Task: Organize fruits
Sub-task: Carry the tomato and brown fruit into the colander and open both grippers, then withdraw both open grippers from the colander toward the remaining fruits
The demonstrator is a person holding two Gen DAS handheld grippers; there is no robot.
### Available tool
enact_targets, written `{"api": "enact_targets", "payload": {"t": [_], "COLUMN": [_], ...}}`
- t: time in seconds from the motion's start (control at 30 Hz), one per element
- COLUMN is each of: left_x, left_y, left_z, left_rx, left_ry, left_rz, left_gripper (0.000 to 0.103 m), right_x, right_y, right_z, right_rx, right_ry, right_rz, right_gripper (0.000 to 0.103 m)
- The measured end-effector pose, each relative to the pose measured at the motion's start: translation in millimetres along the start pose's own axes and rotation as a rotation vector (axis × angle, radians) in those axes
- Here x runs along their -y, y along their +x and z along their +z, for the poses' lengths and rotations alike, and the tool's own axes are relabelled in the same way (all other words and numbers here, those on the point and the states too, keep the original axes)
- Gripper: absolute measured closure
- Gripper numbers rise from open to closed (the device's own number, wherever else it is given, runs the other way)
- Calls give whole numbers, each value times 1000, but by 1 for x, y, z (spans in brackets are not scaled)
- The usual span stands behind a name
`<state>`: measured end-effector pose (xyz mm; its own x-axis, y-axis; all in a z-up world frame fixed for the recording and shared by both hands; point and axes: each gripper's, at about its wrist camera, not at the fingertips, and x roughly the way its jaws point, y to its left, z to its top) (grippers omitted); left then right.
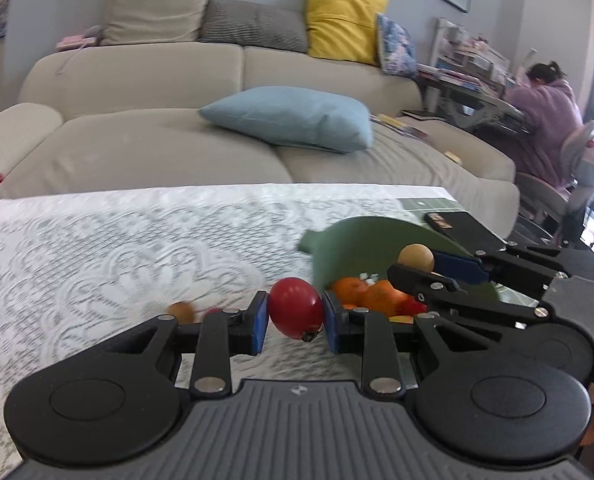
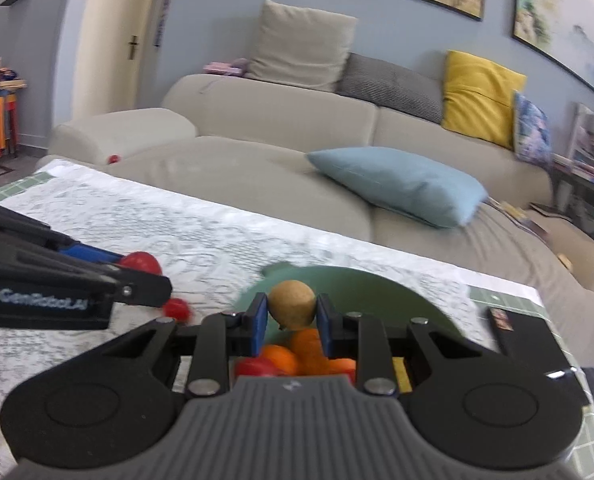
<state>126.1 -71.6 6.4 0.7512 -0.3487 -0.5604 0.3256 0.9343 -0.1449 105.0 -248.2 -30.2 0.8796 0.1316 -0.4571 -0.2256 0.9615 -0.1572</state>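
My left gripper [image 1: 295, 316] is shut on a red cherry tomato [image 1: 295, 307], held above the lace tablecloth [image 1: 117, 248]. My right gripper [image 2: 291, 316] is shut on a small tan round fruit [image 2: 291, 302], held over the green plate [image 2: 357, 292]. The plate carries orange fruits [image 2: 293, 354] and a red one [image 2: 257, 368]. In the left wrist view the right gripper [image 1: 417, 268] sits to the right with the tan fruit [image 1: 416, 257] over the green plate [image 1: 361, 240] and the orange fruits [image 1: 361, 292]. In the right wrist view the left gripper [image 2: 137, 268] comes in from the left with the tomato [image 2: 141, 262].
Loose on the cloth lie a small brown fruit [image 1: 181, 311] and a small red fruit [image 2: 177, 307]. A dark flat device [image 1: 453, 224] lies right of the plate. A beige sofa [image 1: 157, 128] with a blue cushion [image 1: 293, 118] runs behind the table. A person [image 1: 545, 116] sits far right.
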Motion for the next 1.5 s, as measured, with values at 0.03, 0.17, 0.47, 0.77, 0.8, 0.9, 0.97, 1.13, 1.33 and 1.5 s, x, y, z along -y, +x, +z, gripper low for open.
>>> {"api": "enact_targets", "payload": {"t": [0.03, 0.17, 0.47, 0.77, 0.8, 0.9, 0.97, 1.13, 1.33, 1.5], "left_x": [5, 18, 36, 38, 38, 37, 36, 39, 39, 37], "left_y": [3, 15, 44, 69, 70, 75, 78, 81, 80, 73], "left_z": [2, 7, 10, 7, 6, 5, 5, 5, 5, 7], "left_rx": [-2, -12, -54, -108, -112, -123, -130, -126, -121, -98], "left_ry": [5, 12, 56, 55, 55, 49, 49, 62, 64, 63], "left_rz": [-7, -42, -56, -64, -66, -68, -70, -61, -59, -67], "left_gripper": [71, 71, 71, 71, 71, 71, 71, 71, 71, 61], "right_x": [5, 24, 43, 41, 40, 39, 38, 37, 37, 38], "right_y": [0, 3, 24, 32, 32, 34, 36, 38, 39, 36], "right_z": [0, 0, -10, -17, -17, -19, -20, -21, -20, -19], "right_rx": [-2, -9, -78, -121, -124, -134, -144, -159, -157, -136], "right_ry": [-2, -24, -18, -39, -44, -50, -52, -55, -53, -44], "right_rz": [-9, -37, -61, -88, -91, -92, -91, -93, -97, -96], "right_gripper": [80, 80, 80, 80, 80, 80, 80, 81, 80, 63]}}
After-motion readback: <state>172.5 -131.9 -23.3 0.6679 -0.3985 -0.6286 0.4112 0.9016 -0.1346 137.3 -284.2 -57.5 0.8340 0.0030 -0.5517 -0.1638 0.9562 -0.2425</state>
